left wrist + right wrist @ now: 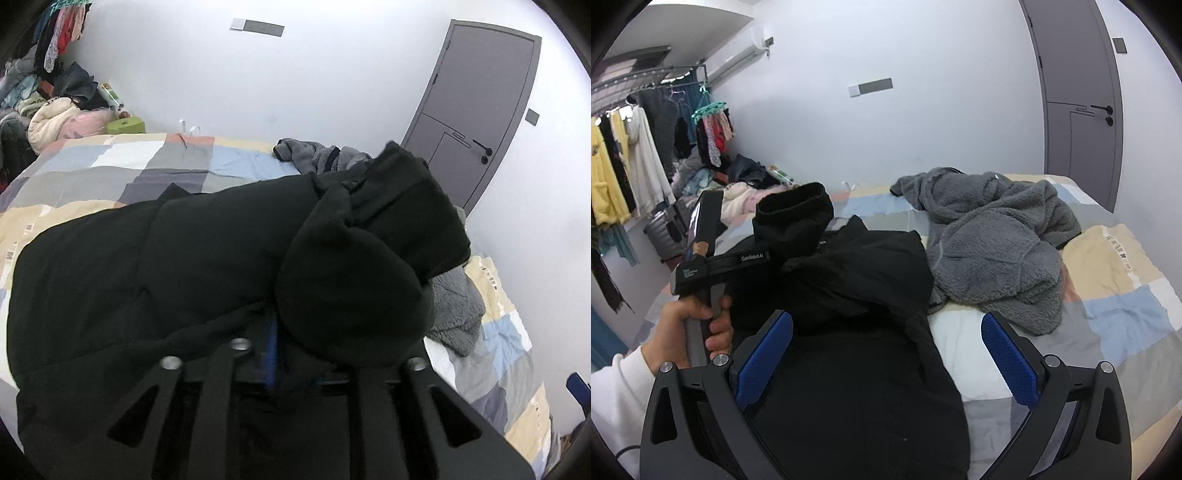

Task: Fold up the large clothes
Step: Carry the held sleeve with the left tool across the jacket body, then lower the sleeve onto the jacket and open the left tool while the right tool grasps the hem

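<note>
Black and soft, the coat lies spread on the bed, and one sleeve is lifted up above it. It looks like the folding is in its early part: the sleeve is being brought over onto the body of the coat. The left gripper holds that sleeve. From its own camera, its jaws look close together with black cloth bunched between them, and only a thin strip of blue pad shows, so I think they are clamped on the sleeve. The right gripper hangs low over the near part of the coat. Its jaws are wide apart, with the blue pads on each side of the cloth, and they hold nothing. I cannot tell if they touch the coat. Next, I think, the sleeve needs to be laid flat across the middle, and the right jaws could press or pinch the near edge so the coat does not slide. A grey fleece lies crumpled just beside the coat, touching its edge, so the fold should stay off it.
</note>
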### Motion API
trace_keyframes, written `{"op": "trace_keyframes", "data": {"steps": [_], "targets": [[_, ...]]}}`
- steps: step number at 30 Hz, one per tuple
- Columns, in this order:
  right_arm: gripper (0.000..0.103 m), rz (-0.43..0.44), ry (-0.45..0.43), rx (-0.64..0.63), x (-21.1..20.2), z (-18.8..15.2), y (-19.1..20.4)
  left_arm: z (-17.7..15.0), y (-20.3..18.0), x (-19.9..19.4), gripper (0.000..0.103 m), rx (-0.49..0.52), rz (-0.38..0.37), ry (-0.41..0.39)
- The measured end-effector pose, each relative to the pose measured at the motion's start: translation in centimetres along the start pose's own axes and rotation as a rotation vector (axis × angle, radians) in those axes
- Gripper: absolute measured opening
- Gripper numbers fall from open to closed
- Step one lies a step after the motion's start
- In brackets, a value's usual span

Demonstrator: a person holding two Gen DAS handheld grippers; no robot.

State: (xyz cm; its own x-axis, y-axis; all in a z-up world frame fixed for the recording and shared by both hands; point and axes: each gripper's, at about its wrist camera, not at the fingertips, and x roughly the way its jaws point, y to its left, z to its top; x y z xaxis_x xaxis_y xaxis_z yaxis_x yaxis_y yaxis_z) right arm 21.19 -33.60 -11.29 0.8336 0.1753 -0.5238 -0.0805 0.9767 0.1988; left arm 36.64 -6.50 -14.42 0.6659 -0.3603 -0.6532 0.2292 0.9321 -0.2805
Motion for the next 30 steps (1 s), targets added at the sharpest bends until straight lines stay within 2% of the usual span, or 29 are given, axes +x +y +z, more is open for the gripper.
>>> {"op": "trace_keyframes", "data": {"steps": [1, 2, 3, 4, 9, 16, 20, 22, 26, 29, 30], "targets": [[0.103, 0.005, -0.004, 0.001, 0.0, 0.1, 0.2, -0.3, 0.2, -0.6, 0.046, -0.009, -0.015, 0.000], [0.103, 0.011, -0.007, 0.001, 0.1, 0.2, 0.5, -0.5, 0.5, -1.1, 0.056, -0.011, -0.019, -0.007], [0.103, 0.018, -0.009, 0.000, 0.3, 0.3, 0.7, -0.8, 0.6, -1.7, 0.075, -0.006, -0.018, -0.022], [0.103, 0.028, -0.013, -0.002, 0.5, 0.3, 1.2, -1.2, 0.7, -2.6, 0.084, 0.005, -0.013, -0.043], [0.103, 0.074, -0.020, -0.010, 2.6, 1.1, 2.9, -2.7, 2.7, -6.5, 0.085, 0.018, 0.019, -0.106], [0.103, 0.127, -0.009, 0.062, 8.1, 2.9, 4.0, -3.6, 10.1, -9.5, 0.085, -0.050, 0.170, -0.143], [0.103, 0.114, 0.013, 0.071, 12.5, 3.7, 4.0, -4.4, 13.8, -8.8, 0.085, -0.100, 0.211, -0.163], [0.103, 0.107, 0.052, 0.078, 15.0, 3.7, 3.8, -4.7, 15.2, -7.8, 0.085, -0.119, 0.227, -0.157], [0.102, 0.166, 0.078, 0.086, 18.6, 3.5, 4.2, -5.2, 17.0, -4.9, 0.085, -0.130, 0.267, -0.111], [0.085, 0.195, 0.075, 0.063, 20.3, 3.1, 5.1, -5.1, 17.3, -3.7, 0.085, -0.121, 0.272, -0.094], [0.073, 0.193, 0.092, 0.037, 21.1, 2.9, 5.6, -5.0, 17.3, -3.4, 0.085, -0.116, 0.279, -0.094]]}}
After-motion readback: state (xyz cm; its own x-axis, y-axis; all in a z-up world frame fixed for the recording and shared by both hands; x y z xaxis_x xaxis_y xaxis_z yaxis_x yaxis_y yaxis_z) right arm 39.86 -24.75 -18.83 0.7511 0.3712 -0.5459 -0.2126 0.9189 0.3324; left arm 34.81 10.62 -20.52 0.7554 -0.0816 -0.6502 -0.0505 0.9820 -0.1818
